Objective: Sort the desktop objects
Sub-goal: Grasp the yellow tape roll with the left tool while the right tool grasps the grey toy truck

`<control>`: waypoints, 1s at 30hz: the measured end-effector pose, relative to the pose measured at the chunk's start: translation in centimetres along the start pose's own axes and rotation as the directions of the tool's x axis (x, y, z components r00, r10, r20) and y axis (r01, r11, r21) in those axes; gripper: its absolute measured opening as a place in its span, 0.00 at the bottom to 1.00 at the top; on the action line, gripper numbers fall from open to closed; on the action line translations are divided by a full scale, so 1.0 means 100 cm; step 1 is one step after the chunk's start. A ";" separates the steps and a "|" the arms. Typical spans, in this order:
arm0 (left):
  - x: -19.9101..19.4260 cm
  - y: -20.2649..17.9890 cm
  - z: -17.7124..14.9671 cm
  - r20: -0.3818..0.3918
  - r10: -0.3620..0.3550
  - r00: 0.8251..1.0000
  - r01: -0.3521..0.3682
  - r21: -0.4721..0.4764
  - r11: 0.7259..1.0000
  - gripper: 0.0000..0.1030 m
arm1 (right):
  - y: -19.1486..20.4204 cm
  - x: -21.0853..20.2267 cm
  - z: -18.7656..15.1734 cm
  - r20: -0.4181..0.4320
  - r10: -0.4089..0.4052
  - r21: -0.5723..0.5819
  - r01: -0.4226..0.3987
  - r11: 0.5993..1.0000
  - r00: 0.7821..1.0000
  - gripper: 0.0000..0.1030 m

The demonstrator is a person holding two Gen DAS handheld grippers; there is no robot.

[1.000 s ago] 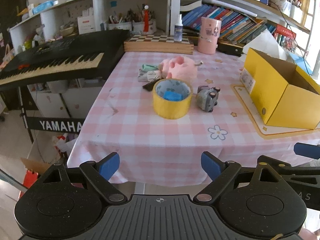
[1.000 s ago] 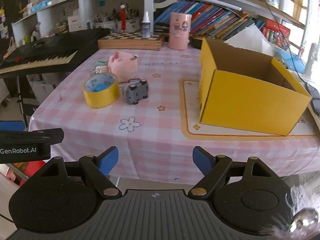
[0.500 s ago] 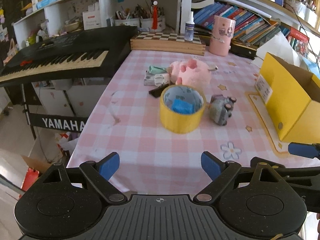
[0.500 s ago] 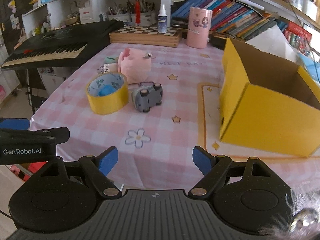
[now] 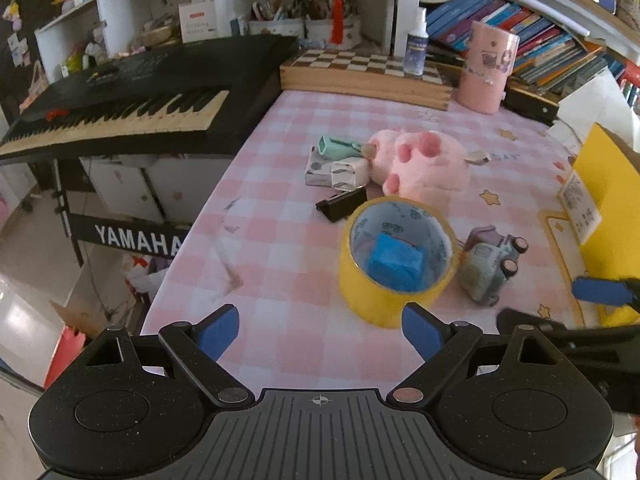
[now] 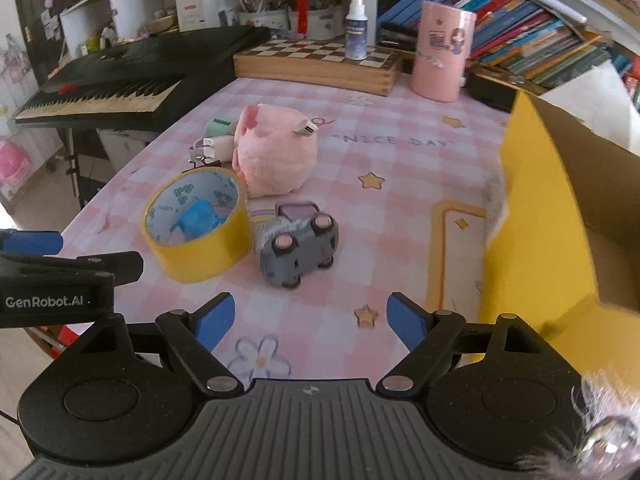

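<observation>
Now nearer than a second ago: left gripper (image 5: 320, 330) and right gripper (image 6: 308, 320), both spread empty, lining up on yellow tape roll (image 5: 396, 256) and grey toy car (image 6: 298, 246).

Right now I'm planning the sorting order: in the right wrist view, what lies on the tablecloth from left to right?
Yellow tape roll with a blue block inside → grey toy car → yellow cardboard box.
</observation>
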State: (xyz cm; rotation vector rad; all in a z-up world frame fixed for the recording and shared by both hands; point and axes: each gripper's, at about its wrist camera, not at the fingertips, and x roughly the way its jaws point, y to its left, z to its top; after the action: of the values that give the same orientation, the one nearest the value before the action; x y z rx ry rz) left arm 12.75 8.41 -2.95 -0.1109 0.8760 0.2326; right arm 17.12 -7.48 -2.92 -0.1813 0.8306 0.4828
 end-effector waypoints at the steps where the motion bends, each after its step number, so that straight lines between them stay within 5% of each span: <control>1: 0.001 0.000 0.002 -0.010 -0.021 1.000 0.021 0.005 1.000 0.88 | 0.000 0.006 0.004 -0.001 0.006 -0.008 -0.006 1.000 1.000 0.80; 12: 0.017 -0.016 0.014 -0.055 -0.062 0.997 0.065 0.065 0.996 0.88 | -0.002 0.060 0.035 -0.052 0.056 -0.122 -0.062 0.991 0.997 0.77; 14: 0.019 -0.018 0.017 -0.056 -0.075 0.996 0.079 0.074 0.994 0.88 | -0.006 0.065 0.038 -0.058 0.081 -0.111 -0.087 0.990 0.995 0.59; 17: 0.022 -0.024 0.024 -0.051 -0.086 0.995 0.091 0.088 0.992 0.88 | -0.013 0.066 0.042 -0.059 0.097 -0.089 -0.102 0.991 0.993 0.59; 30: 0.058 -0.059 0.038 -0.069 -0.034 0.997 0.049 0.228 0.972 0.88 | -0.045 0.030 0.063 0.085 0.061 -0.004 -0.060 0.998 0.995 0.59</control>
State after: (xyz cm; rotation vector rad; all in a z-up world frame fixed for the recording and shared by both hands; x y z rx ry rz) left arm 20.68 4.31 -4.98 0.0792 0.9579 0.0873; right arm 25.13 -8.30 -1.09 -0.1366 0.7544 0.5445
